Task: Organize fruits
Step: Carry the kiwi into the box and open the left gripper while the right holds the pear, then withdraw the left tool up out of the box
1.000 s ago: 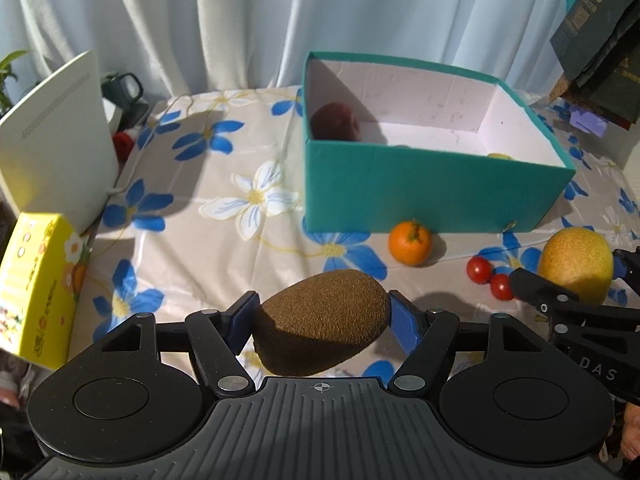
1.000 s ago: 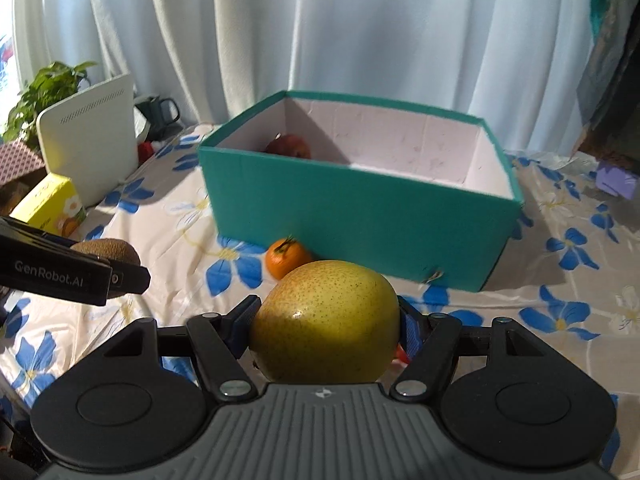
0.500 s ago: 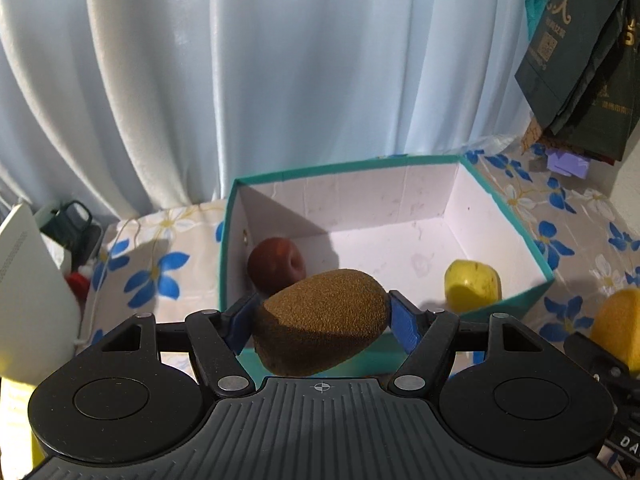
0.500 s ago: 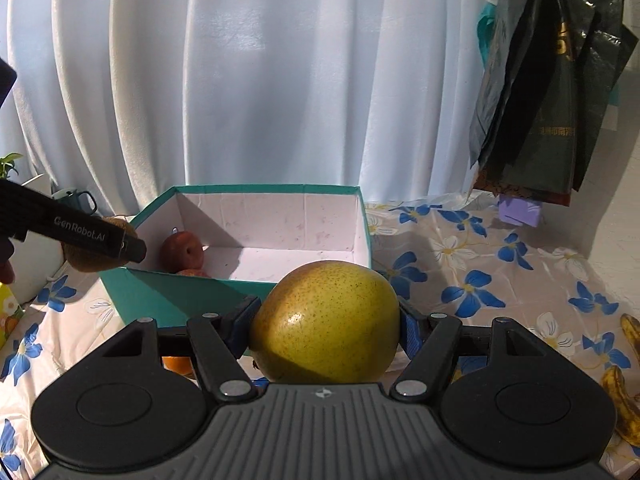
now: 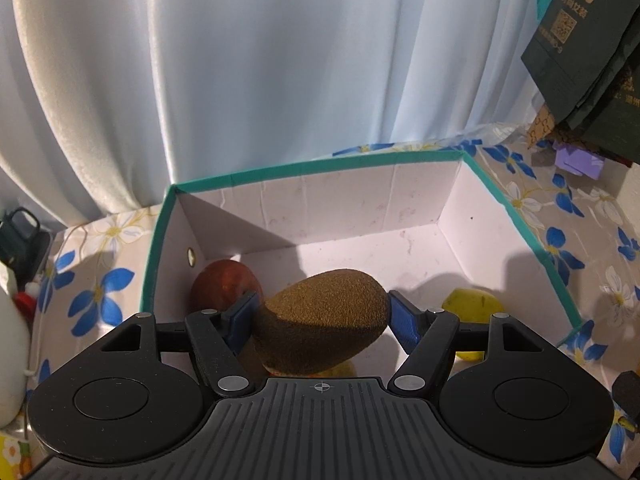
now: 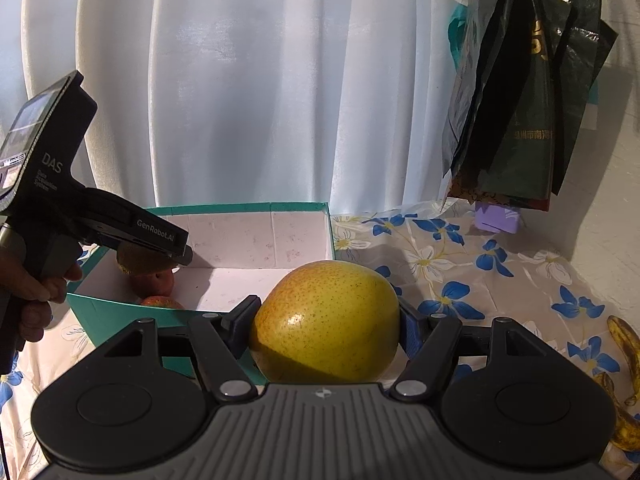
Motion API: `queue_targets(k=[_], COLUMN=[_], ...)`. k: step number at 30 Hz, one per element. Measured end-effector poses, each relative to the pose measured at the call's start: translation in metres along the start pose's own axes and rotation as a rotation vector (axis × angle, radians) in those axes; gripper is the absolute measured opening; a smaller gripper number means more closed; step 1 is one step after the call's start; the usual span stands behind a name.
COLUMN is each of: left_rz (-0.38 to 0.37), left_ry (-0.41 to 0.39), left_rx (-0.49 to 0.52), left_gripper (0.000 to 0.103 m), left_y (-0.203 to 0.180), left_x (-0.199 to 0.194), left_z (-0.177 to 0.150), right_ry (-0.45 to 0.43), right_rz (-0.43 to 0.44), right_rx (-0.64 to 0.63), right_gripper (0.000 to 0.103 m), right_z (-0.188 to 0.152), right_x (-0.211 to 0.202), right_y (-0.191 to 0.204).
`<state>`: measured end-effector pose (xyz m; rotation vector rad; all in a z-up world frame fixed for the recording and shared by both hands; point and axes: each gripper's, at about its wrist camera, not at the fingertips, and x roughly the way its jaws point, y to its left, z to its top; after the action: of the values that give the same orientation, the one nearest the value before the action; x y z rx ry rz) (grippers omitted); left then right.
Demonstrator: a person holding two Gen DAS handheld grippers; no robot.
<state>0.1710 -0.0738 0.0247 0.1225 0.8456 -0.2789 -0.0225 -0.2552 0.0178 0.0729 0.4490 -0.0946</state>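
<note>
white curtain [image 5: 240, 80] fills the back of both views. desk [image 6: 500, 280] under it, covered in a blue-flower cloth. teal box [image 5: 516, 216] sits on the desk, open top, pale inside.

my left gripper [image 5: 320, 314] hangs over the box interior, clamped on a brown kiwi [image 5: 324, 320], blue pads on both ends of it. kiwi is held clear above the box floor.

my right gripper [image 6: 326, 326] grips a yellow pear [image 6: 326, 324] between its fingers, positioned near the box's right front corner, outside the wall as far as i can tell.

inside the box: 1 dark red fruit [image 5: 226, 286] near the left wall, 1 yellow fruit [image 5: 472, 306] on the right, partly hidden by my gripper. from the right view, a reddish-orange fruit [image 6: 162, 303] shows just behind the front wall.

spotted bananas [image 6: 624, 360] lie at the desk's far right edge.
</note>
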Motion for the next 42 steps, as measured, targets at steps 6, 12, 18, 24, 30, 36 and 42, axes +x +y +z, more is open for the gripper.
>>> queue_targets(k=[6, 12, 18, 24, 30, 36, 42], left_rz=[0.003, -0.007, 0.008, 0.034, 0.050, 0.047, 0.021], left_ry=[0.029, 0.073, 0.113, 0.127, 0.136, 0.138, 0.128], left_rx=[-0.018, -0.054, -0.082, -0.055, -0.058, -0.062, -0.050], left_gripper=[0.074, 0.074, 0.074, 0.074, 0.074, 0.074, 0.074], left_y=[0.007, 0.017, 0.024, 0.020, 0.021, 0.020, 0.017], left_x=[0.016, 0.030, 0.044, 0.053, 0.058, 0.059, 0.056], left_z=[0.001, 0.002, 0.001, 0.002, 0.002, 0.002, 0.002], right_ry=[0.011, 0.019, 0.023, 0.032, 0.024, 0.021, 0.012], right_rz=[-0.001, 0.005, 0.014, 0.027, 0.035, 0.032, 0.028], right_rx=[0.005, -0.001, -0.002, -0.002, -0.002, 0.002, 0.003], right_gripper=[0.070, 0.070, 0.070, 0.070, 0.070, 0.070, 0.070], right_z=[0.002, 0.003, 0.005, 0.004, 0.004, 0.003, 0.003], right_x=[0.008, 0.013, 0.016, 0.018, 0.016, 0.016, 0.012], right_y=[0.001, 0.004, 0.005, 0.006, 0.006, 0.005, 0.004])
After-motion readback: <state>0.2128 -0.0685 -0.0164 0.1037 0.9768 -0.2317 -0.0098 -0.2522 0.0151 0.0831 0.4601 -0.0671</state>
